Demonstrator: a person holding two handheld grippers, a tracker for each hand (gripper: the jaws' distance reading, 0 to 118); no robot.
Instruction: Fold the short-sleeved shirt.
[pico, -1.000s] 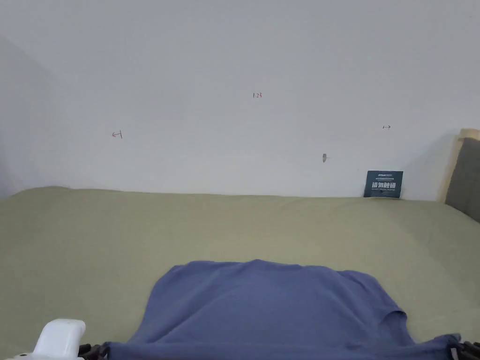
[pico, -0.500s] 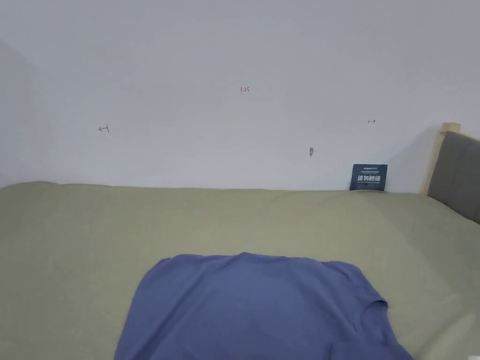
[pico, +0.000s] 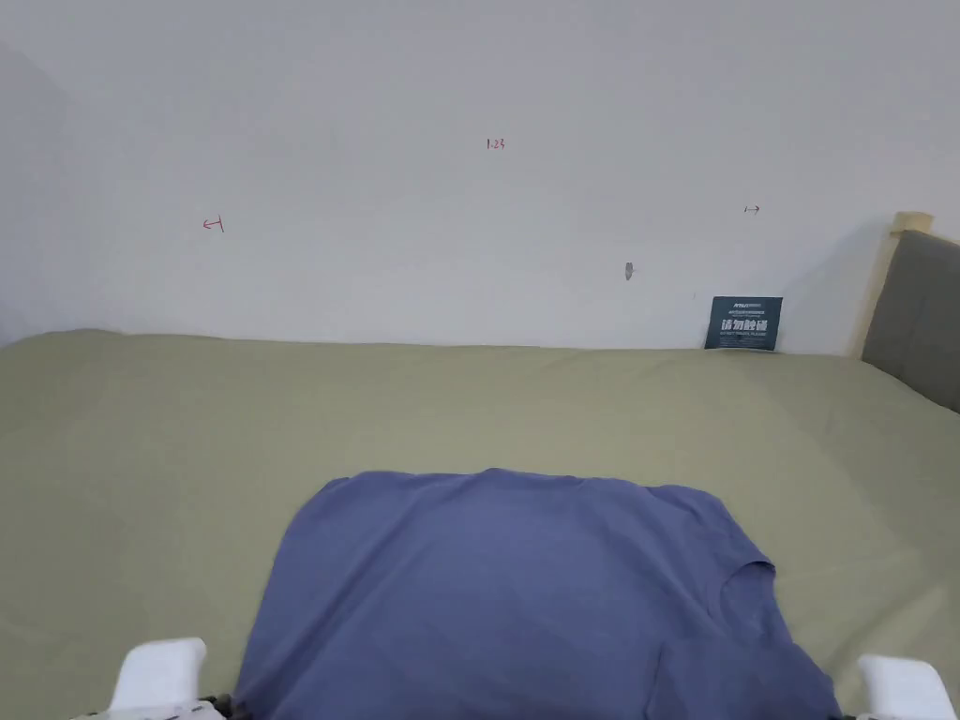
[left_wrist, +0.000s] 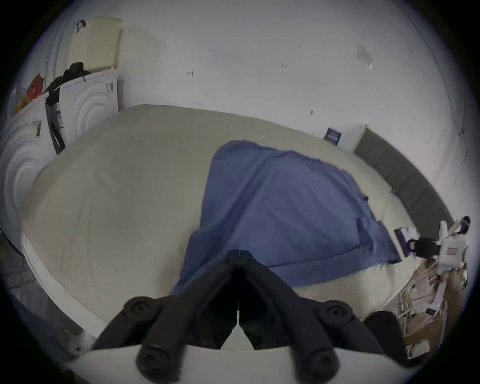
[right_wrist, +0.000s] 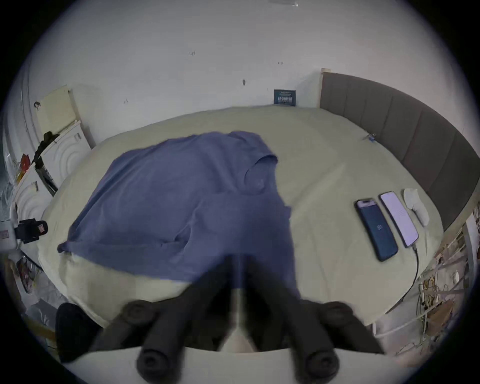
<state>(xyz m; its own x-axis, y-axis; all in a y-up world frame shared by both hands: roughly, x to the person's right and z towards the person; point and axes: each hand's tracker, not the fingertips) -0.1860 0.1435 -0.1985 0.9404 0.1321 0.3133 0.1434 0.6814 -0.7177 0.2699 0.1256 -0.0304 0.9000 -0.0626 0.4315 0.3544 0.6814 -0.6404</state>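
- Blue shirt (pico: 525, 591) lies spread on the green bed sheet (pico: 169, 450), lower centre of the head view, neckline toward frame right.
- Left gripper (left_wrist: 237, 256): jaws pinched together on the shirt's near left corner.
- Right gripper (right_wrist: 237, 259): jaws clamped on the near right corner.
- Two phones (right_wrist: 387, 226) lie on the sheet, right side of the right gripper view, well apart from the shirt.
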